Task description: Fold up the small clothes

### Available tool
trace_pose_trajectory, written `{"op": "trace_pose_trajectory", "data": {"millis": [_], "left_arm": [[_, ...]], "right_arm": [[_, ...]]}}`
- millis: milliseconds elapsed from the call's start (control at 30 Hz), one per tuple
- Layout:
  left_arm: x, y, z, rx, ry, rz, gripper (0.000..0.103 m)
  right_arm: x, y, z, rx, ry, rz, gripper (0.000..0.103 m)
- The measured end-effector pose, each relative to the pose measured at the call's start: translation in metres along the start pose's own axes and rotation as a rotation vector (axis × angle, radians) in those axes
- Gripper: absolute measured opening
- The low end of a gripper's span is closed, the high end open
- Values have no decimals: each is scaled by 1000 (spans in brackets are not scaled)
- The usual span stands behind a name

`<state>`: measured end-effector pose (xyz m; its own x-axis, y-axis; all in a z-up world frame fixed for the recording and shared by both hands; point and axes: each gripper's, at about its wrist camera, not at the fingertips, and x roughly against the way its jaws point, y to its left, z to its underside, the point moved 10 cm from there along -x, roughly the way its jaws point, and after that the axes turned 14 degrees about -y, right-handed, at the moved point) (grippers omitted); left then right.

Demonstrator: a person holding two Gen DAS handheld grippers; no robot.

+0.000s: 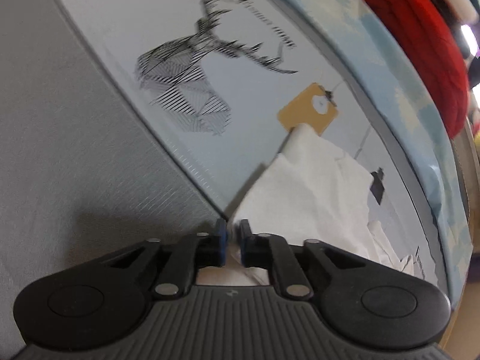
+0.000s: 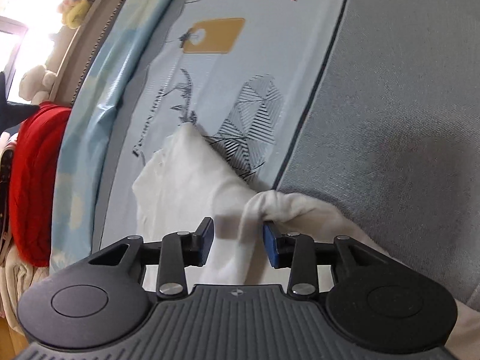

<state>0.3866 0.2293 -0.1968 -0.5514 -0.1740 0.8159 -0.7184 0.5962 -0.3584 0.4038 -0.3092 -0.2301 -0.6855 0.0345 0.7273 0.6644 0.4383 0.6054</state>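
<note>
A small white garment (image 1: 312,186) lies crumpled on a pale blue bed cover (image 1: 120,30) printed with a deer. One edge of it runs taut into my left gripper (image 1: 233,240), which is shut on the cloth. In the right wrist view the same white garment (image 2: 186,186) spreads under my right gripper (image 2: 238,240). That gripper stands open over a raised fold of it, and a bunched roll of cloth lies against its right fingertip (image 2: 271,249). The left pad stands apart from the cloth.
Grey bedding (image 1: 60,120) borders the printed cover (image 2: 210,96) on one side. A light blue patterned sheet (image 1: 399,69) and a red knitted cloth (image 2: 33,165) lie along the other. Stuffed toys (image 2: 75,3) sit by a bright window beyond the bed.
</note>
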Motion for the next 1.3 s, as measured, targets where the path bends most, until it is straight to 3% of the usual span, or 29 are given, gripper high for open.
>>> {"op": "trace_pose_trajectory", "data": {"millis": [33, 67, 200, 300, 400, 500, 633, 700, 767, 833, 867, 933, 967, 1067, 1200, 1300], "left_arm": [[3, -5, -2, -19, -18, 14, 7], [7, -10, -5, -26, -35, 39, 6], [25, -44, -12, -58, -87, 212, 6], [27, -45, -11, -102, -96, 190, 6], [9, -11, 1, -67, -17, 23, 6], [6, 8, -1, -30, -2, -41, 7], [24, -13, -22, -66, -139, 39, 7], [25, -31, -21, -84, -136, 131, 7], [17, -46, -6, -101, -72, 209, 7], [4, -44, 13, -122, 10, 195, 9], [-7, -38, 23, -150, 58, 144, 11], [-22, -21, 34, -146, 106, 81, 9], [-26, -17, 34, -101, 117, 92, 10], [-23, -21, 17, -84, 74, 126, 10], [-16, -41, -3, -150, -27, 198, 12], [-32, -38, 5, -221, -1, 136, 18]], "right_arm": [[-1, -1, -2, -9, -2, -5, 15], [-2, -1, -4, -22, -6, -16, 8], [16, 10, -20, -47, -99, -85, 6], [20, 0, -29, -133, -150, -85, 6], [3, -28, -19, -208, -80, 33, 12], [0, -37, -8, -212, -22, 79, 24], [20, -9, -15, -41, -95, 56, 24], [36, 14, -23, 79, -185, 15, 24], [44, 34, -31, 154, -255, -47, 24], [35, 46, -31, 194, -231, -115, 26], [28, 46, -29, 192, -202, -120, 29], [4, 34, -23, 186, -114, -59, 33], [-6, 22, -19, 197, -67, -2, 33], [-25, -3, -14, 198, 1, 101, 33], [-21, 16, -17, 284, -46, 70, 35], [-26, 24, -19, 323, -57, 50, 41]]}}
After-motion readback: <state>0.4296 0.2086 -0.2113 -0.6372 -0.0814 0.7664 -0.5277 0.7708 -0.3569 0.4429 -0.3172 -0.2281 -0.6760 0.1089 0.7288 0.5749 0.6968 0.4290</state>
